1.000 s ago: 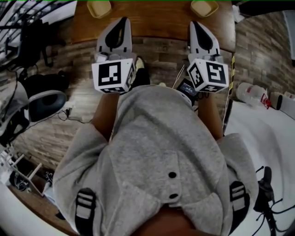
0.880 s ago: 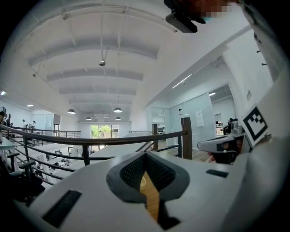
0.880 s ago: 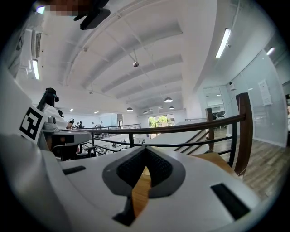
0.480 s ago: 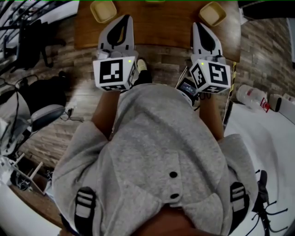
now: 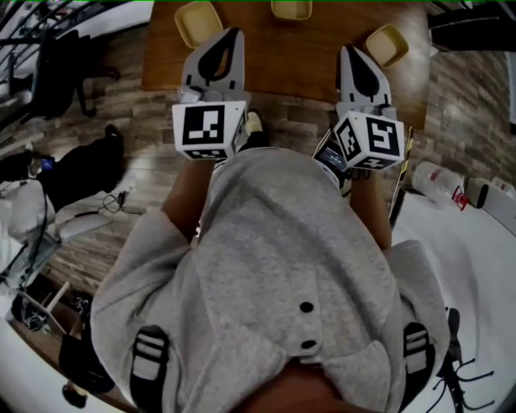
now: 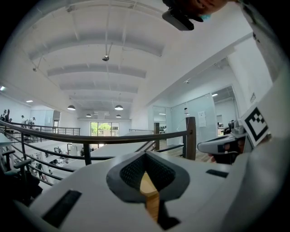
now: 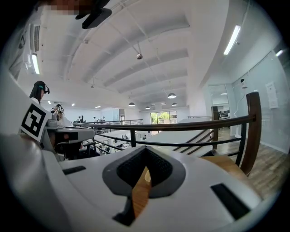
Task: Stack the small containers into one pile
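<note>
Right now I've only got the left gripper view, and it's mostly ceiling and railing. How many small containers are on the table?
Observer: Three yellow containers show in the head view. One is nearest the left gripper, one is at the far middle, and one is on the right.
Operator: Are any of them stacked?
Observer: No, all three sit apart on the wooden table.
Operator: Is the right gripper holding anything?
Observer: No, the right gripper is shut, with nothing between its jaws.
</note>
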Available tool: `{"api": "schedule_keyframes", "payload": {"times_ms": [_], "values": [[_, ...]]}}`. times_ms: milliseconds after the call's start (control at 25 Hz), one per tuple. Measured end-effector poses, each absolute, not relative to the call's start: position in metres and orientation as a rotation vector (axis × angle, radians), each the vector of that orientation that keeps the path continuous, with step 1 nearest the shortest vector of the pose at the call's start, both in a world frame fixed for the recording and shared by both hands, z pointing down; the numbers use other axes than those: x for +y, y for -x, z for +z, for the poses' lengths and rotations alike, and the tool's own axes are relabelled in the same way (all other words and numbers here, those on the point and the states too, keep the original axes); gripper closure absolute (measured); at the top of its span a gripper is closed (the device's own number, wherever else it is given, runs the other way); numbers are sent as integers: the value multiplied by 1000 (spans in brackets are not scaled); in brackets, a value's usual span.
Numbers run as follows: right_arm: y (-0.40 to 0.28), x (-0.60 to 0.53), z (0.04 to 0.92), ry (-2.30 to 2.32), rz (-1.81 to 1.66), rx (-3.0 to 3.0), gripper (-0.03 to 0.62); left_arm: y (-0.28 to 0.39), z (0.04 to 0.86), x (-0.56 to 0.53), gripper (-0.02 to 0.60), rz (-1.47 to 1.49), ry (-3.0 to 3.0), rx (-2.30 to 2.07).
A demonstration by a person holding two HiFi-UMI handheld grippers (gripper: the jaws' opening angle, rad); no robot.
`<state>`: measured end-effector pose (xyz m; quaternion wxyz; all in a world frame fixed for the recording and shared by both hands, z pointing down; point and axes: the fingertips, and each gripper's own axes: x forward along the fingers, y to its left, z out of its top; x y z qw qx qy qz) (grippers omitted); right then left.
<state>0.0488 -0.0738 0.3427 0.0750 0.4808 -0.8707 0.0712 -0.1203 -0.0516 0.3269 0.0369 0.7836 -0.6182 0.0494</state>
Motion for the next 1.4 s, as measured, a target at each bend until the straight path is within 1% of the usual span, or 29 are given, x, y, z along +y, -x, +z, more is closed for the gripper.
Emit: {"api": "schedule_keyframes", "payload": {"times_ms": [720,920,1160,1280,1400], "values": [[25,-106,348,-1430,203,-2555,585,196,342,-84,569,136,-2392,-1833],[33,-114,344,-1437,177,-2547,585,205,342,-92,569,130,-2403,-1821],[18,-121,339,-1459,164,-2521,585,198,344,-98,569,148,-2410,-1802],[-11,-114,335,-1459,157,-2530,585,171,337,-89,569,149,-2420,-1818],[-43,-117,341,-1450,165,-2541,585,147,347,-90,569,184,-2401,-1840]]}}
